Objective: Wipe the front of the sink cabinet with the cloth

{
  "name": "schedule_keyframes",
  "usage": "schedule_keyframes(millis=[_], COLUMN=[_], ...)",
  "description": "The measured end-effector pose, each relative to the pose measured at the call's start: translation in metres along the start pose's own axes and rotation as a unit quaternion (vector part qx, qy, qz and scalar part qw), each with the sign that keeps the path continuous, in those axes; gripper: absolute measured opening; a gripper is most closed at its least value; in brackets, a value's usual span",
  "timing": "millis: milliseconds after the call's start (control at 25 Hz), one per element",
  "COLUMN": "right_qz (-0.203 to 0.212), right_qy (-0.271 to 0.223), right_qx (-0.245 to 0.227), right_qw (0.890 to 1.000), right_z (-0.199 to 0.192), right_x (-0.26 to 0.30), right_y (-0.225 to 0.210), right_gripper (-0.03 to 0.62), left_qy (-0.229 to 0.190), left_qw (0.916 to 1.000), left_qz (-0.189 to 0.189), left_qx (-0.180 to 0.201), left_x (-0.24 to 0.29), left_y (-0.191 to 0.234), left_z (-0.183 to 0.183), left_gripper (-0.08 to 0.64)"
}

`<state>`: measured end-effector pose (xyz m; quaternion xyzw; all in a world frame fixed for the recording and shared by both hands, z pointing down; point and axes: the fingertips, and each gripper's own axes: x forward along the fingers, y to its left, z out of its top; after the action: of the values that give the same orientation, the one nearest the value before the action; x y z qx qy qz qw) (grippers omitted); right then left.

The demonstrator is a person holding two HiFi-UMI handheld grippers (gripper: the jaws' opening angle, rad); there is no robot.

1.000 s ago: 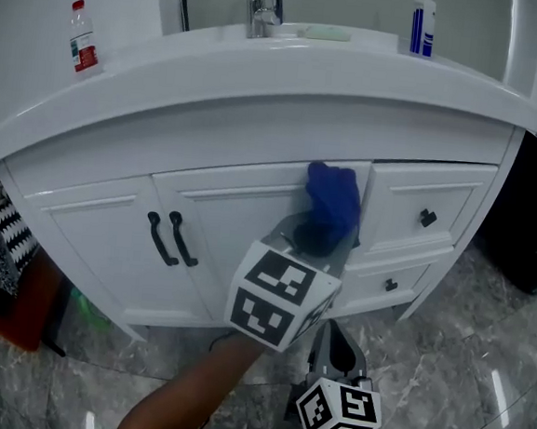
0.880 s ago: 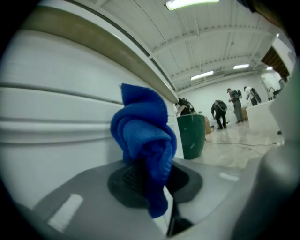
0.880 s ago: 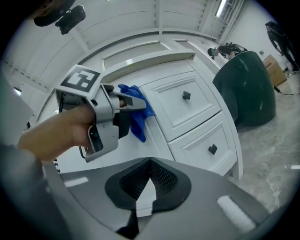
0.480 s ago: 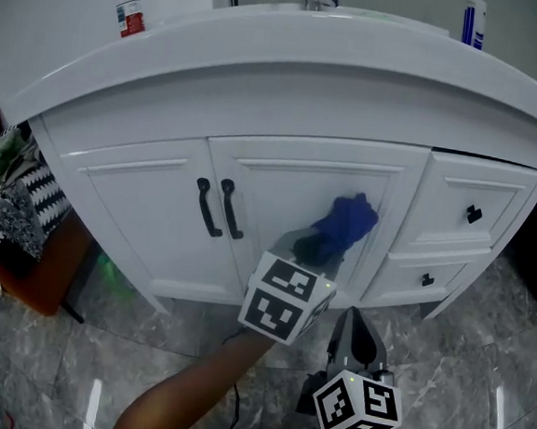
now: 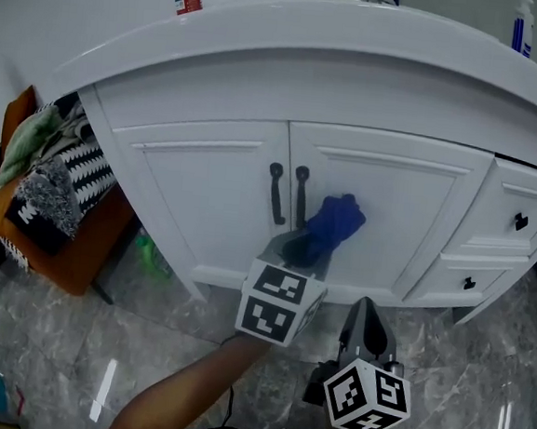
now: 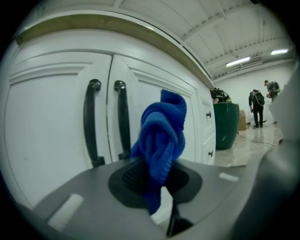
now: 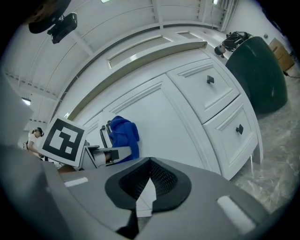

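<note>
Marble floor [image 5: 478,386]: from the head view we look down on grey stone running under the white sink cabinet [image 5: 392,192].
Cloth [image 5: 328,225]: blue and bunched, it sits up on the right-hand door, just beside the two black handles [image 5: 287,194].
Left gripper [image 5: 295,249]: its own view shows us jaws clamped on the cloth's lower end. The rest stands loose before the door, and we cannot tell there whether it touches.
Right gripper [image 5: 364,320]: in its own view the jaws sit nearly together with nothing between them. It is low and back from the cabinet, with the cloth off to its left.
Risk: we judge a leftward sweep could snag the loose bunch on a handle. Pressure could pull it from the narrow pinch. If the cloth folds aside, a bare jaw tip could scrape the paint.
</note>
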<state>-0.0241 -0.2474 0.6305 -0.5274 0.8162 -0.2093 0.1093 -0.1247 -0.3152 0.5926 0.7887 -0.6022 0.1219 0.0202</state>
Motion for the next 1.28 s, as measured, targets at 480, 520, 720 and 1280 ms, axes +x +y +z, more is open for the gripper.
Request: schedule_keyframes(millis=[480, 520, 720, 1280], right_qz=[0.02, 0.023, 0.03, 0.037], right_qy=[0.011, 0.013, 0.021, 0.038], right_qx=[0.004, 0.002, -0.007, -0.022], right_qw=[1.0, 1.0, 0.999, 0.998], right_z=[-0.03, -0.032, -0.042, -0.06], right_x=[0.014, 0.014, 0.017, 0.024], right_y=[0.041, 0.044, 0.053, 0.067], right_gripper=[-0.006, -0.006, -0.006, -0.006], left_qy=[0.017, 0.016, 0.002, 0.016], left_qw=[0.9962, 0.9953, 0.9876, 0.9595], left_qz=[0.085, 0.095, 0.137, 0.251], left_qx=[-0.008, -0.014, -0.077, -0.128], left_x=[-0.045, -0.049, -0.071, -0.138], left_y=[0.087, 0.096, 0.144, 0.253], left_z=[-0.038, -0.041, -0.052, -0.114], left_gripper=[0.064, 0.064, 0.064, 0.064])
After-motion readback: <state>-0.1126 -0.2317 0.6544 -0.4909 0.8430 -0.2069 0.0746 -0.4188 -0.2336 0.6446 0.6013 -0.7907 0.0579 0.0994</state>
